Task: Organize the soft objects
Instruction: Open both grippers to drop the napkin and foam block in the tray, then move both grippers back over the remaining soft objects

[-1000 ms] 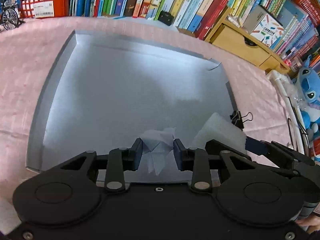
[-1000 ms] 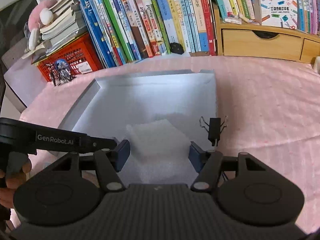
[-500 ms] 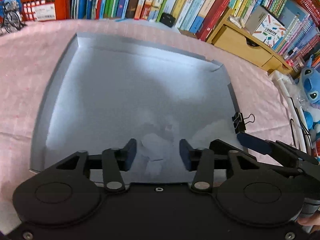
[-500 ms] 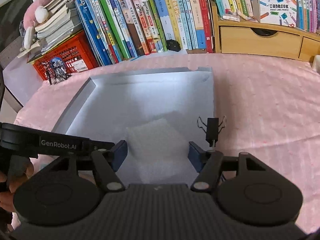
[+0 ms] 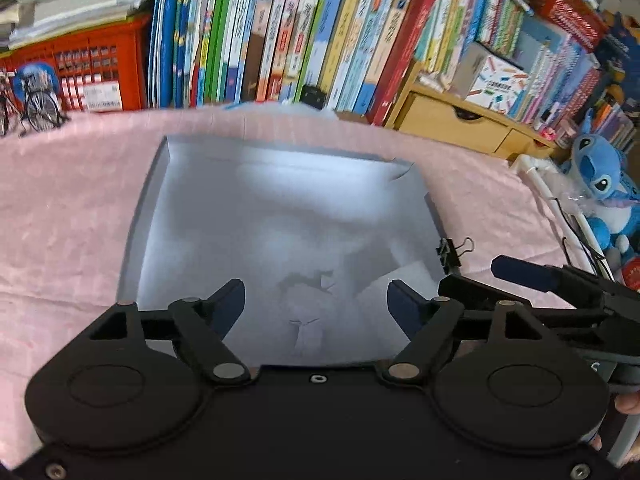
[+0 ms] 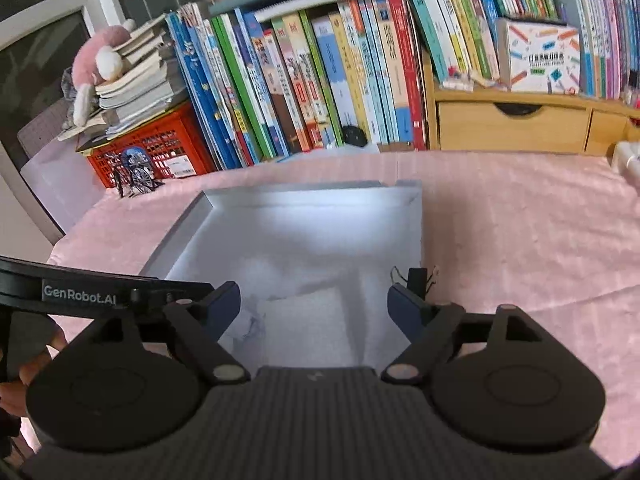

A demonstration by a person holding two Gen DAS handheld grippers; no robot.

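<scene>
A shallow grey tray (image 5: 200,216) lies on the pink cloth and also shows in the right wrist view (image 6: 180,240). A crumpled clear plastic piece (image 5: 308,304) lies in the tray's near part, below my open, empty left gripper (image 5: 316,306). A white foam sheet (image 5: 404,280) lies just right of it. In the right wrist view the foam sheet (image 6: 304,324) lies below my open, empty right gripper (image 6: 314,306), with the plastic piece (image 6: 250,326) at its left.
A black binder clip (image 5: 450,250) sits on the tray's right rim, also in the right wrist view (image 6: 416,278). Books (image 5: 280,40), a red crate (image 5: 80,72) and a wooden drawer unit (image 5: 452,124) line the back. A blue plush toy (image 5: 600,176) stands at the right.
My left gripper has let go of the plastic piece, opened wide and lifted back. The plastic piece now lies in the tray. My right gripper has also risen, still open.
</scene>
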